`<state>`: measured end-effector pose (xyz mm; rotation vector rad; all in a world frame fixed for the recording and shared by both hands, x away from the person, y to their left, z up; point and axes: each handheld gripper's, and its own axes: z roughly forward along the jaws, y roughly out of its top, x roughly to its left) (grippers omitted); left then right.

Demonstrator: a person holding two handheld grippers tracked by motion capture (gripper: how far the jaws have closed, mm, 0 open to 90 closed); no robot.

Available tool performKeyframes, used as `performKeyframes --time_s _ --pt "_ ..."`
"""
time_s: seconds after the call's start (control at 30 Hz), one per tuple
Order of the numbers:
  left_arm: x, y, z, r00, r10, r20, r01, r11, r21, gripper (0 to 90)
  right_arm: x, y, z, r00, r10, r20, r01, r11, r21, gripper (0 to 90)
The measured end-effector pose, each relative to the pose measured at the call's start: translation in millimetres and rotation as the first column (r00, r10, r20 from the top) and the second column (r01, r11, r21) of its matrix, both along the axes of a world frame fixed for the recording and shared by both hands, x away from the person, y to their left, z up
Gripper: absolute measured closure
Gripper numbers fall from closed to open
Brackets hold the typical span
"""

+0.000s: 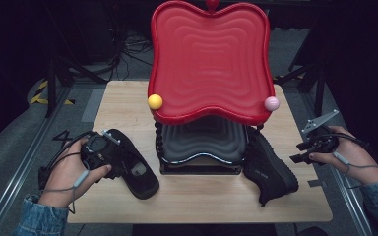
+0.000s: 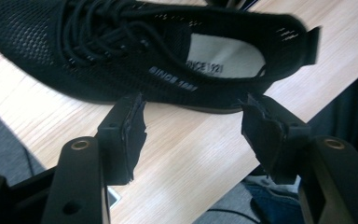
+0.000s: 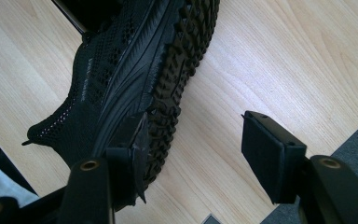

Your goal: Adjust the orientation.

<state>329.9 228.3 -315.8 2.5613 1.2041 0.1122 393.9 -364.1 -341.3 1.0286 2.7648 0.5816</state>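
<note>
Looking at the two black mesh sneakers, a pickup seems to be lined up. The left claw [image 2: 191,130] is held wide, with the upright sneaker [image 2: 168,51] lying on the table [image 2: 205,163] just beyond its tips, "SINCE 1921" printed on the side. The right claw [image 3: 191,149] is spread wide too, the other sneaker [image 3: 135,79] tipped sideways, lugged sole shown, touching one jaw, beside the red two-tier rack [image 1: 209,64].

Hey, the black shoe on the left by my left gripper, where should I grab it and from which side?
Probably the collar wall beside the opening. The left shoe sits upright on the table, its side facing the open left gripper. Come from that near side and above, one jaw inside the opening over the insole, one outside on the mesh; the thin wall suits the jaws, the laces don't.
</note>
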Motion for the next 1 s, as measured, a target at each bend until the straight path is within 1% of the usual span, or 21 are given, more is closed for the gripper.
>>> performKeyframes --time_s 0.17,0.23,0.3,0.33,0.37,0.43,0.5,0.53,0.57,0.6,0.67,0.7,0.73,0.8,0.83,0.87,0.9,0.93,0.97,1.0 --pt "-1.8 -3.7 3.9 0.9999 -0.014 0.006 0.014 0.9995 -0.027 41.8 -0.1 -1.7 0.6 1.0 -0.007 0.003 0.007 1.0 0.005 41.4" --pt "-3.9 -8.0 6.1 0.9995 -0.032 0.004 0.032 0.998 -0.054 45.0 -0.3 -3.4 0.6 0.9999 -0.011 0.004 0.011 0.9999 0.009 41.5" --pt "-6.6 -12.7 8.1 0.9994 -0.034 -0.007 0.033 0.9957 -0.087 45.3 -0.8 -5.1 -0.4 0.9998 -0.017 0.002 0.017 0.9998 0.011 41.5" --pt "-8.6 -16.6 9.0 0.999 -0.043 -0.01 0.042 0.9939 -0.102 45.4 -1.3 -5.9 -1.3 0.9998 -0.021 0.002 0.021 0.9998 0.008 41.5" --pt "-10.0 -19.2 9.6 0.9989 -0.047 -0.007 0.046 0.9935 -0.104 45.1 -2.1 -6.8 -2.2 0.9997 -0.024 -0.003 0.024 0.9997 0.009 41.5" --pt "-14.4 -26.8 11.8 0.9977 -0.068 0.001 0.068 0.9932 -0.095 44.0 -3.3 -8.4 -3.6 0.9996 -0.028 -0.006 0.029 0.9995 0.014 41.5" --pt "-17.6 -33.7 12.9 0.997 -0.077 0.014 0.078 0.9919 -0.1 43.8 -4.4 -10.4 -5.4 0.9994 -0.033 -0.006 0.033 0.9993 0.019 41.4" --pt "-17.6 -33.7 12.9 0.997 -0.077 0.014 0.078 0.9919 -0.1 43.3 -4.4 -10.4 -5.4 0.9994 -0.033 -0.006 0.033 0.9993 0.019 41.4" --pt "-19.2 -37.7 13.0 0.9967 -0.079 0.017 0.08 0.9915 -0.103 43.3 -5.0 -11.2 -6.7 0.9993 -0.038 -0.007 0.038 0.9991 0.021 41.4" --pt "-20.2 -41.0 12.3 0.9968 -0.077 0.021 0.078 0.9911 -0.107 42.1 -5.7 -12.0 -8.2 0.9991 -0.042 -0.011 0.042 0.9988 0.025 41.4" --pt "-21.3 -45.7 10.9 0.9968 -0.079 0.018 0.08 0.9893 -0.122 40.5 -6.6 -12.8 -10.5 0.9989 -0.045 -0.011 0.046 0.9986 0.027 41.3" --pt "-21.9 -48.1 9.7 0.9972 -0.074 0.012 0.075 0.9874 -0.139 40.2 -7.3 -12.9 -11.8 0.9988 -0.046 -0.014 0.047 0.9985 0.03 41.3" --pt "-21.6 -49.5 8.5 0.9972 -0.074 0.012 0.075 0.9862 -0.147 39.6 -8.1 -13.0 -13.5 0.9988 -0.046 -0.015 0.047 0.9984 0.032 41.3" --pt "-20.8 -51.8 5.4 0.9975 -0.07 0.013 0.071 0.9868 -0.146 38.3 -9.4 -12.9 -16.6 0.9988 -0.043 -0.021 0.044 0.9981 0.042 41.2" --pt "-20.7 -52.9 2.9 0.9985 -0.054 0.005 0.054 0.9871 -0.151 37.3 -9.8 -13.0 -18.2 0.999 -0.039 -0.022 0.04 0.9982 0.045 41.3" --pt "-19.6 -53.7 0.8 0.9989 -0.044 -0.012 0.042 0.9885 -0.145 35.7 -10.1 -13.1 -19.8 0.9989 -0.038 -0.028 0.039 0.9978 0.053 41.5" --pt "-18.7 -54.9 -1.0 0.9984 -0.038 -0.043 0.032 0.9908 -0.132 34.4 -10.1 -13.4 -22.0 0.9986 -0.041 -0.033 0.043 0.9974 0.057 41.7" --pt "-18.1 -56.1 -3.3 0.9974 -0.031 -0.066 0.023 0.9918 -0.125 33.2 -9.9 -13.8 -23.8 0.9983 -0.044 -0.038 0.046 0.9971 0.06 41.8" --pt "-17.2 -57.0 -6.3 0.9964 -0.031 -0.079 0.023 0.994 -0.107 32.6 -9.5 -14.2 -25.8 0.9983 -0.045 -0.038 0.047 0.9972 0.058 41.8" --pt "-15.7 -57.5 -8.9 0.9961 -0.042 -0.078 0.035 0.9954 -0.089 32.6 -9.2 -14.6 -28.0 0.9981 -0.047 -0.041 0.049 0.997 0.06 41.9"
